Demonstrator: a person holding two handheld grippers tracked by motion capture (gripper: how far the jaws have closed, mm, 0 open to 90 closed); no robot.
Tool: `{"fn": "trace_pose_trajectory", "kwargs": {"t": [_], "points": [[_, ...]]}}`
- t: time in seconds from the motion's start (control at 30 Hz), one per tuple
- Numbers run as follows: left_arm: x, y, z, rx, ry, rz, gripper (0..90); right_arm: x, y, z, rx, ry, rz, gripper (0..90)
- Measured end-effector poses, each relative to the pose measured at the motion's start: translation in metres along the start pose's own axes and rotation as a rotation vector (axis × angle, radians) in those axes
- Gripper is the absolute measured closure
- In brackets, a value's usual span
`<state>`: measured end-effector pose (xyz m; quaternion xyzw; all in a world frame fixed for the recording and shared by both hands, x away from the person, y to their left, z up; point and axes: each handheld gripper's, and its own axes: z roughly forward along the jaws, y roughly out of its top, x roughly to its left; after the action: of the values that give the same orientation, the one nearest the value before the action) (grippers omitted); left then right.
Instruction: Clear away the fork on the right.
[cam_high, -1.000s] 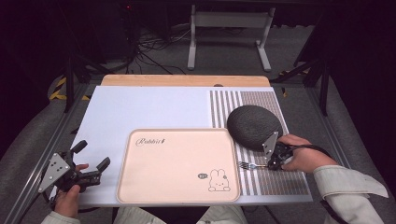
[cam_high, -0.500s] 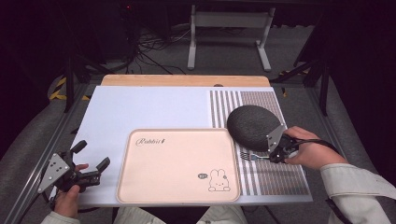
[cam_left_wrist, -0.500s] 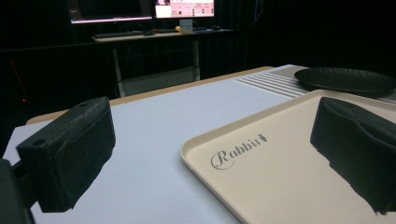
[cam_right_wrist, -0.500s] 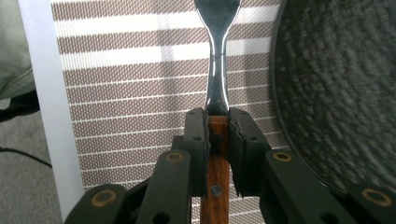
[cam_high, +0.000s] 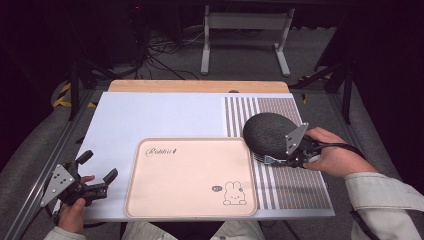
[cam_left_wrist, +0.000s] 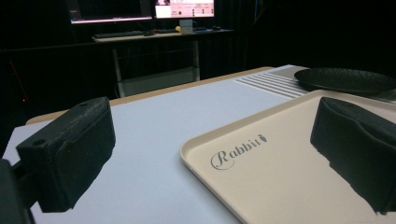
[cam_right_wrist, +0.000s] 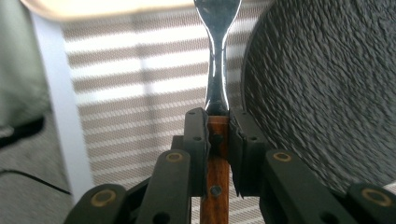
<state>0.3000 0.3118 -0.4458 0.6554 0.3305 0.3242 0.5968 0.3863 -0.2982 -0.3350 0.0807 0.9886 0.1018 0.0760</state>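
From the high view, I am watching the right gripper (cam_high: 274, 159) hovering by the near edge of the dark plate (cam_high: 267, 134), on the striped mat (cam_high: 295, 187) right of the pink tray (cam_high: 190, 175). The left gripper (cam_high: 97, 167) is sitting released at the table's near left corner.

Left gripper view: its 2 jaws are gaping over the tray (cam_left_wrist: 289, 172).

Right gripper view: the jaws are clamping the fork (cam_right_wrist: 217, 70) by its wooden handle, beside the plate (cam_right_wrist: 322, 88).

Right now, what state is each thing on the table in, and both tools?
Fork: clamped by its wooden handle in the right tool, metal end pointing away from it.
Right tool: shut on the fork, beside the black plate.
Left tool: open, nothing between its jaws.
Black plate: on the striped mat, looks empty.
Tray: flat on the table, empty.
Striped mat: lying flat under the plate.
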Motion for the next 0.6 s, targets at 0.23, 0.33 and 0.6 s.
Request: {"fn": "trace_pose_trajectory", "kwargs": {"t": [0.23, 0.33, 0.6], "points": [[0.0, 0.0, 0.0, -0.002, -0.001, 0.0, 0.8, 0.0, 0.013, -0.005, -0.016, -0.018, 0.022, 78.6], [0.0, 0.0, 0.001, -0.003, -0.001, 0.002, 0.8, 0.001, 0.02, -0.008, -0.027, -0.017, 0.044, 78.6], [0.0, 0.0, 0.001, -0.003, -0.003, 0.0, 0.8, 0.001, 0.037, -0.013, -0.082, 0.006, 0.189, 78.6]]}}
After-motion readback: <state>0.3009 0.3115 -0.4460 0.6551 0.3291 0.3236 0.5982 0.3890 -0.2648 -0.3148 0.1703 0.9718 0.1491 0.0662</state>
